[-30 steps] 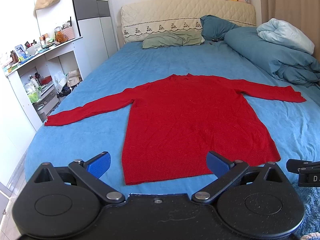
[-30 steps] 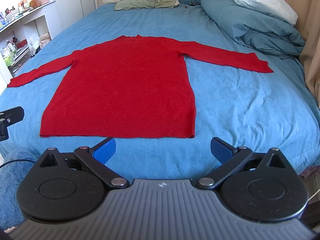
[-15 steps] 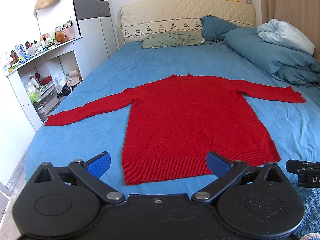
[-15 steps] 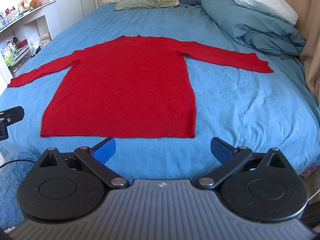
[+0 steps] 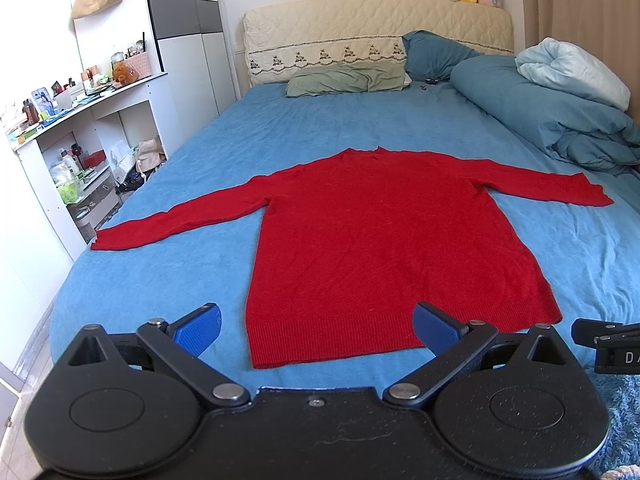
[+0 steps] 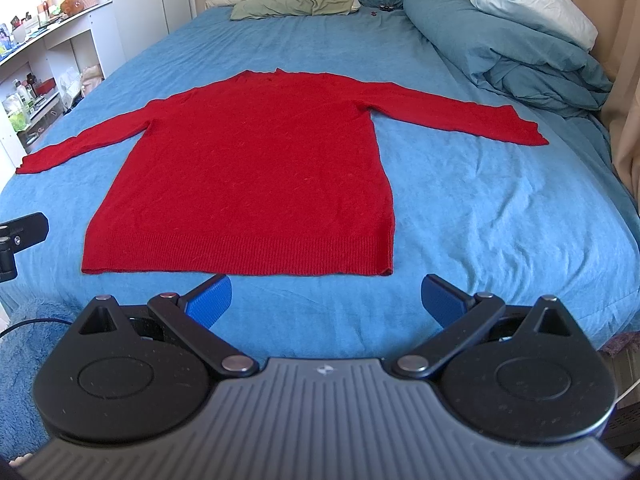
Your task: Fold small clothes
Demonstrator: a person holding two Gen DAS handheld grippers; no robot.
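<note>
A red long-sleeved sweater (image 5: 384,240) lies flat and face up on the blue bed sheet (image 5: 280,128), both sleeves spread out to the sides, hem toward me. It also shows in the right wrist view (image 6: 256,176). My left gripper (image 5: 316,328) is open and empty, held just short of the hem's left part. My right gripper (image 6: 326,300) is open and empty, just short of the hem's right part. Neither touches the sweater.
A rolled blue and white duvet (image 5: 560,112) lies along the bed's right side, with pillows (image 5: 348,80) and a cream headboard (image 5: 376,28) at the far end. White shelves (image 5: 80,152) with clutter stand left of the bed. A curtain (image 6: 624,80) hangs at the right.
</note>
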